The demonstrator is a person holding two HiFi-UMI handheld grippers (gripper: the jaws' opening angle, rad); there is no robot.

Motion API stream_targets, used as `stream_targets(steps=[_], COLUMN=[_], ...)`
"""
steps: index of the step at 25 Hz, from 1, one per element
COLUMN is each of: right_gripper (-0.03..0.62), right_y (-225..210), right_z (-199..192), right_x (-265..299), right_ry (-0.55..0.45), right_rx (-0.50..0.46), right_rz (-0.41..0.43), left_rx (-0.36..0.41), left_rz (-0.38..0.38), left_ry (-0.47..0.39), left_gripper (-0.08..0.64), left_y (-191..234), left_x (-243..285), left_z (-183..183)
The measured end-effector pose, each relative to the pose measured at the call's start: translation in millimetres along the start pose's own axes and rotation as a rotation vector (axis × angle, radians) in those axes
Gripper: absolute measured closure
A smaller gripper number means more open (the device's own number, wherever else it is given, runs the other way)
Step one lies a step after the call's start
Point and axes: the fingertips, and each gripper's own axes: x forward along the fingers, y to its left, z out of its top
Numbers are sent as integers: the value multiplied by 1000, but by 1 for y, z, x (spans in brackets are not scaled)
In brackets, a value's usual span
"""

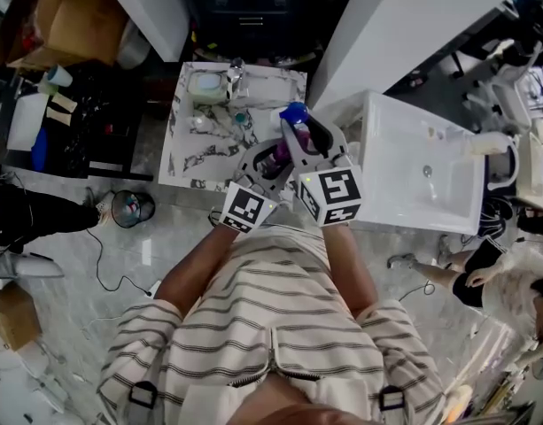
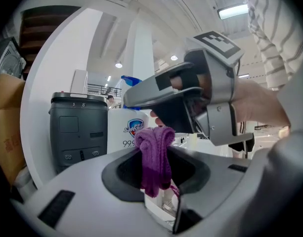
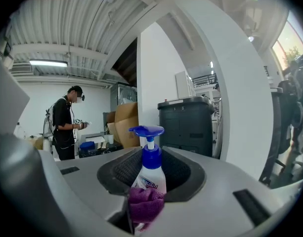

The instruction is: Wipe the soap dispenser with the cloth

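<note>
A: Any print you could read?

B: The soap dispenser (image 2: 122, 132) had a blue shield logo, "Safeguard", in the left gripper view. "99." sat below it, and the cloth (image 2: 156, 157) covered the rest.

A: The bin?

B: The dark grey bin (image 2: 77, 132) had two small digits on its top edge. The second looked like "8", the first was unclear.

A: The box?

B: The cardboard box (image 2: 8, 147) had red print, too blurred to read. The dispenser's label in the right gripper view was too small as well.

Cream short-sleeved shirt (image 1: 280, 317), dark horizontal stripes, black strap buckles (image 1: 143, 395) at the bottom. Left gripper (image 1: 269, 162) and right gripper (image 1: 299, 135): grey plastic shells, dark jaw pads, white marker cubes (image 1: 329, 193) with black squares.
</note>
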Motion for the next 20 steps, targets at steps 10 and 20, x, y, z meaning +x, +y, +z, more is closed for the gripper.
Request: stream_targets(steps=[10, 20], right_gripper=[457, 457], right_y=[-8, -8], right_z=[5, 1], right_x=[-5, -4], right_ry=[-13, -10], right_rx=[17, 29], right_rz=[-18, -29], left_rx=[-6, -27], left_rz=[-5, 27], left_ry=[54, 63], left_gripper=[437, 437], left_y=[4, 18], left_x=[2, -11], left_z=[-21, -28])
